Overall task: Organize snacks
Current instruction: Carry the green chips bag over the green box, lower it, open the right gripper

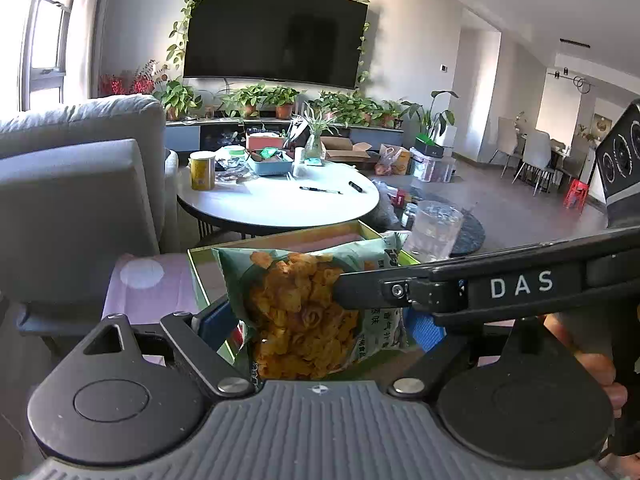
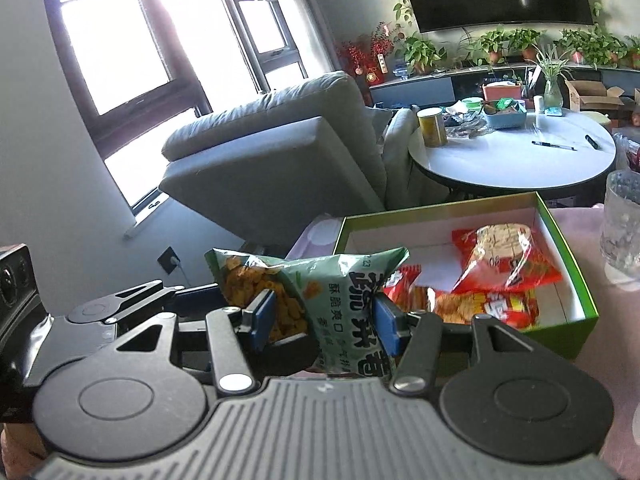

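A pale green snack bag (image 2: 320,300) printed with orange-brown crisps is being shown between blue pads (image 2: 264,312). Red packets (image 2: 504,260) are being displayed inside a green box (image 2: 576,280) lined white, and a pink cloth (image 1: 148,292) is being seen beneath.

- Left wrist view looks close over the green box (image 1: 200,276) toward the television (image 1: 276,32).
- Right wrist view faces the same box (image 2: 576,276) from its near side, window (image 2: 120,40) beyond; both share it.

Bright daylight pours through tall windows (image 2: 120,40) beside a grey sofa (image 2: 280,140); a wall-mounted television (image 1: 276,32) hangs above potted plants (image 1: 256,98), a round white table (image 1: 280,200) in front
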Demonstrator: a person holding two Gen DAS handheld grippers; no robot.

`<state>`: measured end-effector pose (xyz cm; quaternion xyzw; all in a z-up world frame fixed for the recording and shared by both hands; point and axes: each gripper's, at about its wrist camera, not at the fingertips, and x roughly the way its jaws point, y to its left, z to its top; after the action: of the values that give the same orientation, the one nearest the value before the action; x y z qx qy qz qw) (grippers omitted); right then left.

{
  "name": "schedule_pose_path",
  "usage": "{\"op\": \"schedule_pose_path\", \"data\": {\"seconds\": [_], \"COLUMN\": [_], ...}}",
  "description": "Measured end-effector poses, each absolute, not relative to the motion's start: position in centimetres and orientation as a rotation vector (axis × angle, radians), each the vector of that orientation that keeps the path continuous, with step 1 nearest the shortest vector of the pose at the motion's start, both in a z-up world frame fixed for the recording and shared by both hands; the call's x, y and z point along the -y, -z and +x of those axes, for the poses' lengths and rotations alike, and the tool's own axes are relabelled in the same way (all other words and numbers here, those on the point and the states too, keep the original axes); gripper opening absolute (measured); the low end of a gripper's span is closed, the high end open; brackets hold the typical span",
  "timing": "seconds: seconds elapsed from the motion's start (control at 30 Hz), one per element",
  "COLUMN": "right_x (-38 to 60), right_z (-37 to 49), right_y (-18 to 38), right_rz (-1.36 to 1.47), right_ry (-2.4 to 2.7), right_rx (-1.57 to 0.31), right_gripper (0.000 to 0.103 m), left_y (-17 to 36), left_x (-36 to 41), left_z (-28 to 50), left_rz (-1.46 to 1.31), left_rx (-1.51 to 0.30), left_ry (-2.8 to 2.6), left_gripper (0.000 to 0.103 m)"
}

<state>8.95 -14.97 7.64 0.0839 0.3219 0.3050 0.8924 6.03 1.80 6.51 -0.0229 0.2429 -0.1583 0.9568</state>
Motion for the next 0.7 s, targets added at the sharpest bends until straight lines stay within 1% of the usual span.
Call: {"op": "schedule_pose_path", "data": {"seconds": [0.33, 0.7], "right_x": [15.4, 14.1], "right_z": [15.7, 20.8], "right_y": [-7.3, -5.2], "right_rz": [0.201, 0.19], "right_ry": [-0.677, -0.66], "right_rx": [-0.633, -0.65], "right_gripper": [0.053, 0.053], "left_y": [-6.4, -3.7], "left_x": [-1.8, -2.3], "left_z": [13.3, 19.2], "left_rz": [-0.036, -0.046], "left_rx": [-0.5, -0.562], "left_ry": [0.298, 0.256], "left_gripper": [0.087, 0.087]}}
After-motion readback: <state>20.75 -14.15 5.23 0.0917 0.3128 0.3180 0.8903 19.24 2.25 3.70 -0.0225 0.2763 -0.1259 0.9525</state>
